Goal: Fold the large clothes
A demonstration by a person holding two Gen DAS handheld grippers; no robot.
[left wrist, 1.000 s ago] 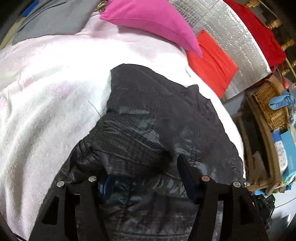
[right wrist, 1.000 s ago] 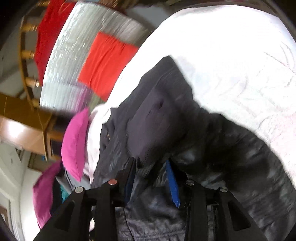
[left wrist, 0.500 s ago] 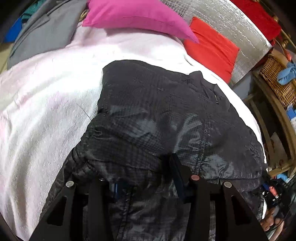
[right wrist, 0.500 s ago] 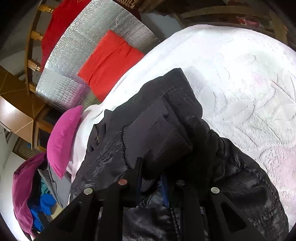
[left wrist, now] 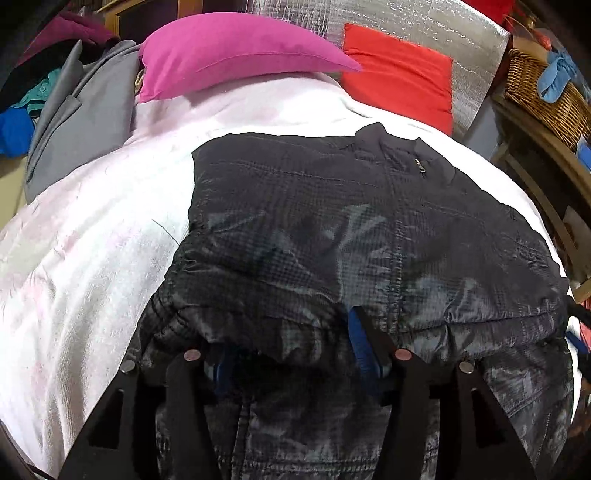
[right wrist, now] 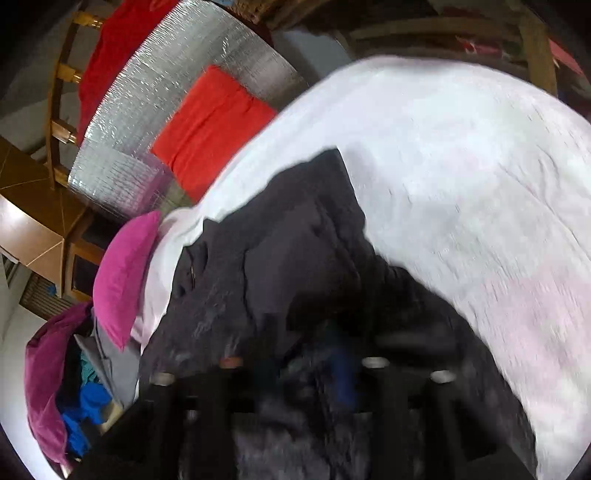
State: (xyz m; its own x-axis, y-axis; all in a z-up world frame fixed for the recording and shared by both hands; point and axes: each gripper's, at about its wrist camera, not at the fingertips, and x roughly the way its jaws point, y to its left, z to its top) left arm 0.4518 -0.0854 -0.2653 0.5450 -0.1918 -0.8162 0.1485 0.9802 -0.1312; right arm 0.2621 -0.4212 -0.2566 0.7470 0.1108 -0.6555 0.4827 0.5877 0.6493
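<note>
Bed: white blanket (left wrist: 92, 258) covered the top, silver foil panel (left wrist: 424, 22) stood behind the far edge.
Jacket: black jacket (left wrist: 332, 229) lay spread on the blanket, collar toward the far edge, hem at the near edge.
Pillows: pink pillow (left wrist: 229, 51) and red pillow (left wrist: 399, 81) sat along the far edge.
Left gripper (left wrist: 291, 347): fingers spread, bunched hem fabric between them.
Right gripper (right wrist: 303, 365): motion-blurred; grip impossible to judge.

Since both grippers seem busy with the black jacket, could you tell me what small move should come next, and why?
Probably lower the left gripper and lay the raised fold onto the black jacket. Its fingers are spread with bunched fabric between them, and the collar end already lies flat on the white bedspread.
</note>
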